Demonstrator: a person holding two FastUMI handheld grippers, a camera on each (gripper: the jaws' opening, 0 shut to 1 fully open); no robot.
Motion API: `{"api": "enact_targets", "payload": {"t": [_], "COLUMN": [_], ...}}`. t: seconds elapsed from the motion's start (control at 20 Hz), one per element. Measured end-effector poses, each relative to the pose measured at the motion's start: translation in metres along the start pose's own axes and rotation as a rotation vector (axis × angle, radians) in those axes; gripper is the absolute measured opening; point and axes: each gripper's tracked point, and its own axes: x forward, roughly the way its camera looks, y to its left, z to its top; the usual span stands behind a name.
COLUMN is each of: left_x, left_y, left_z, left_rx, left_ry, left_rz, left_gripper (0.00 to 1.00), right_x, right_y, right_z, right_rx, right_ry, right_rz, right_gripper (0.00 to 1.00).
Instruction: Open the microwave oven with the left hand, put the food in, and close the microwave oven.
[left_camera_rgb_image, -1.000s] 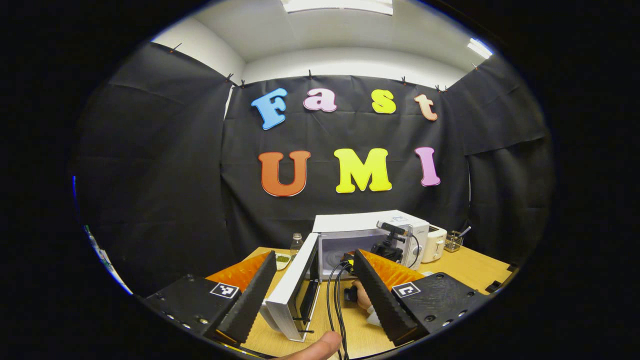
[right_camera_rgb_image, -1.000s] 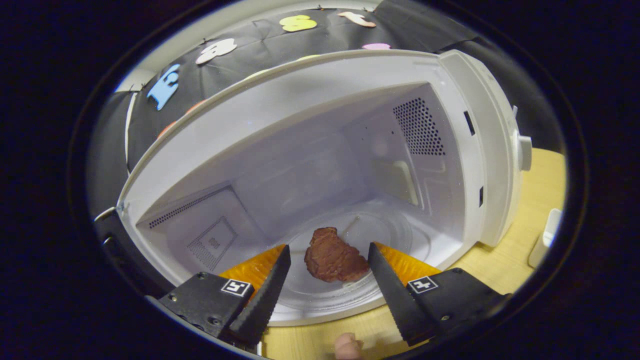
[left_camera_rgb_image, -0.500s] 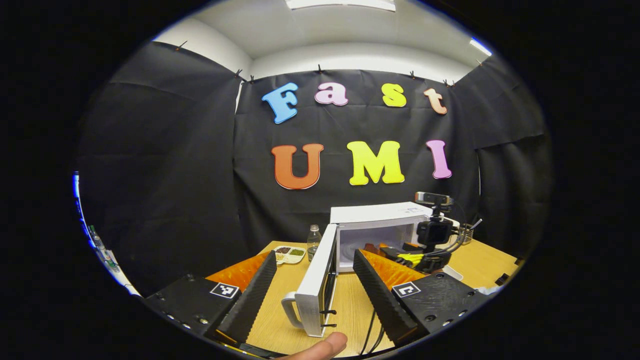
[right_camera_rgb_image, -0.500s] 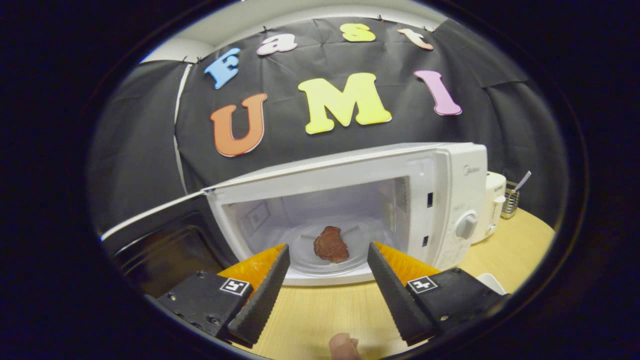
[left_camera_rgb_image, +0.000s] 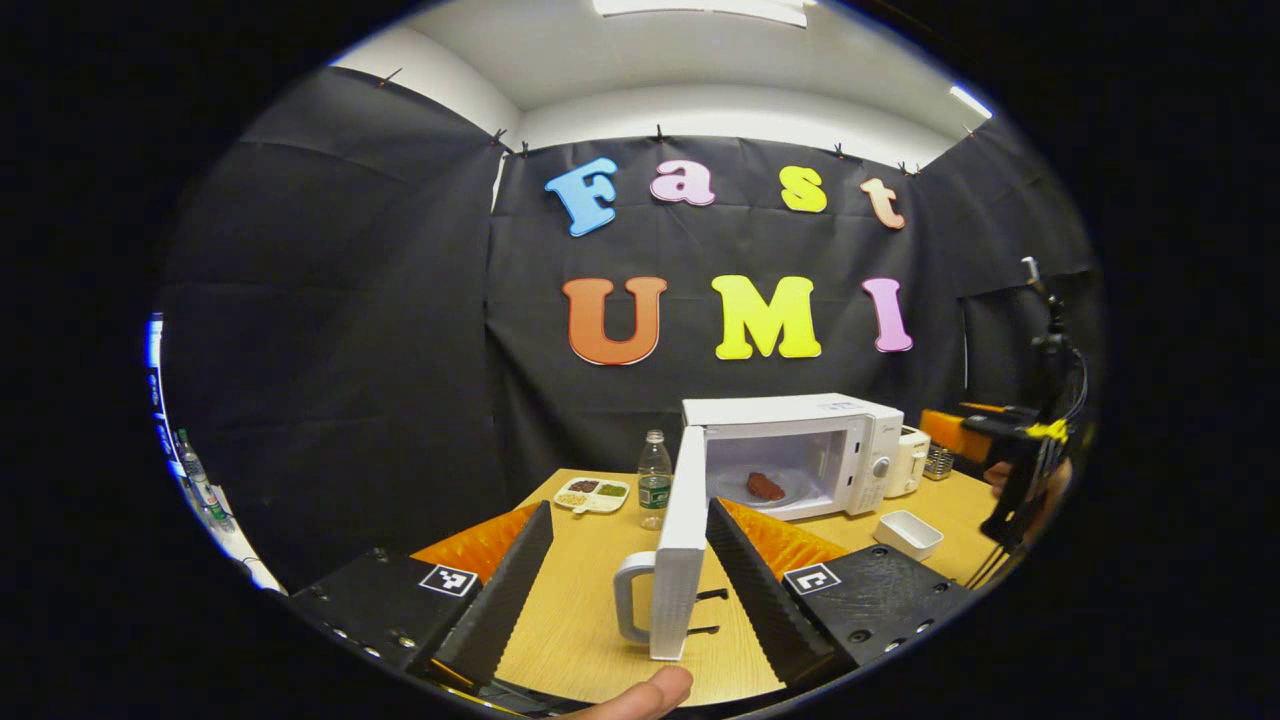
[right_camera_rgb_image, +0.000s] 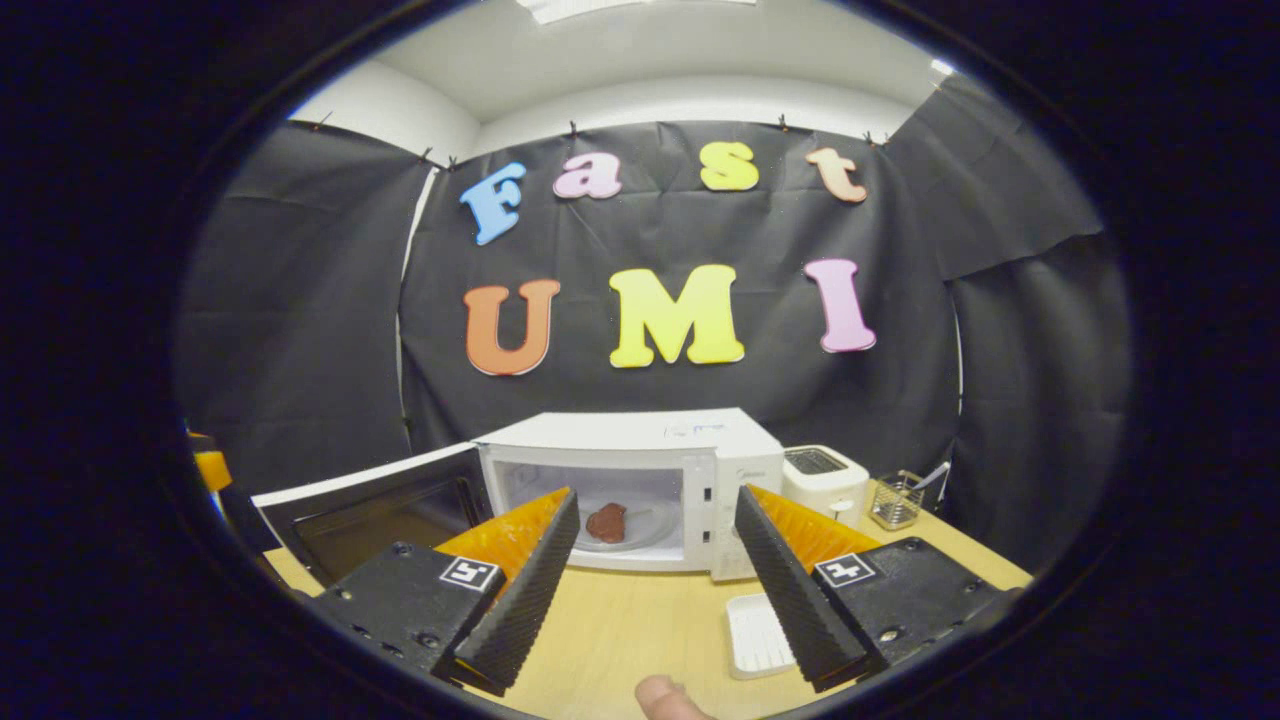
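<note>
With the food on the microwave plate and both grippers, left and right, open and empty, a push against the door edge could glance off, leaving it unlatched.

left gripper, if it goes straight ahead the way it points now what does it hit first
Most likely the edge of the open microwave door, standing between the left gripper fingers, handle nearest. Depth is uncertain.
</note>
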Motion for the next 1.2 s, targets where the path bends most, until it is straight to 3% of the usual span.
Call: {"api": "enact_targets", "payload": {"t": [0.15, 0.45, 0.55, 0.6, 0.65, 0.7, 0.75, 0.85, 1.2], "left_x": [0.0, 0.011, 0.02, 0.024, 0.029, 0.034, 0.043, 0.054, 0.083], "left_y": [0.02, 0.041, 0.039, 0.04, 0.048, 0.05, 0.046, 0.047, 0.032], "left_z": [-0.016, -0.067, -0.08, -0.088, -0.093, -0.097, -0.101, -0.105, -0.125], "left_rx": [0.004, -0.012, -0.009, -0.011, 0.001, 0.02, 0.039, 0.012, -0.083], "left_ry": [-0.01, 0.019, 0.029, 0.043, 0.049, 0.057, 0.055, 0.069, 0.139], "left_rz": [0.055, 0.057, 0.007, 0.003, 0.024, 0.024, 0.008, 0.011, -0.026], "left_gripper": [0.95, 0.95, 0.81, 0.52, 0.53, 0.41, 0.39, 0.0, 0.0], "right_x": [-0.047, -0.102, -0.108, -0.111, -0.112, -0.113, -0.114, -0.113, -0.116], "right_y": [-0.036, -0.08, -0.087, -0.089, -0.089, -0.089, -0.089, -0.085, -0.085], "right_z": [0.026, 0.048, 0.048, 0.047, 0.046, 0.046, 0.044, 0.04, 0.035], "right_rx": [-0.013, 0.025, 0.034, 0.034, 0.036, 0.037, 0.036, 0.031, 0.027], "right_ry": [-0.031, -0.086, -0.091, -0.091, -0.087, -0.086, -0.081, -0.073, -0.049], "right_rz": [-0.033, -0.056, -0.057, -0.055, -0.049, -0.042, -0.035, -0.019, -0.005], "right_gripper": [1.0, 1.0, 1.0, 1.0, 1.0, 1.0, 1.0, 1.0, 1.0]}}
